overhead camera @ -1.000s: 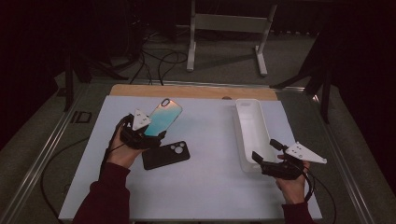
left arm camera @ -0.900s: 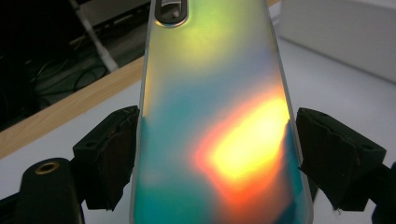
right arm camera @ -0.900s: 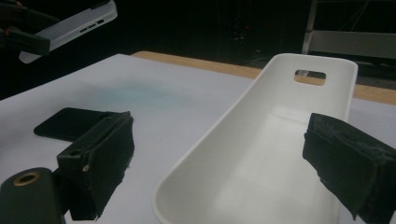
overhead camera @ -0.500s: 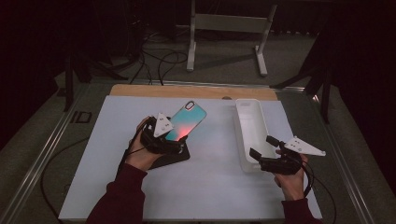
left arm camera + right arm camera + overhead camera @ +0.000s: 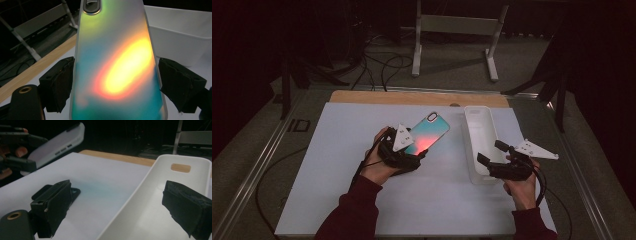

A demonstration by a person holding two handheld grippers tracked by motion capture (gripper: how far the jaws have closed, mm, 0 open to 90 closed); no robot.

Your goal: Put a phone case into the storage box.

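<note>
You had the left gripper [image 5: 414, 159] closed across the width of the phone case [image 5: 428, 134], one pad on each long edge near its lower end, so the rest of it stuck out ahead of the jaws, lifted off the white mat [image 5: 337, 165]. In the left gripper view the case [image 5: 117, 62] sat between the two black pads [image 5: 60, 82], its glossy colour-shifting back facing the camera and its lens cut-out at the far tip.

I judged it light and thin, a hollow shell that would flex if you squeezed hard. The slick back gave the pads little to bite on, so the edges were the right place to hold it. Held that close to one end, it could swing or twist in the jaws; a grip nearer the middle would have steadied it.

Your right gripper [image 5: 492, 155] stood wide with nothing between its jaws, straddling the near wall of the white bin [image 5: 477, 145]. In the right gripper view one pad [image 5: 53, 206] hung over the mat and the other inside the bin [image 5: 160, 195].

Beyond the left gripper's tips, up and to their right, lay the bin, apart from the case. Farther off ran the wooden strip [image 5: 412, 98] along the table's far edge.
</note>
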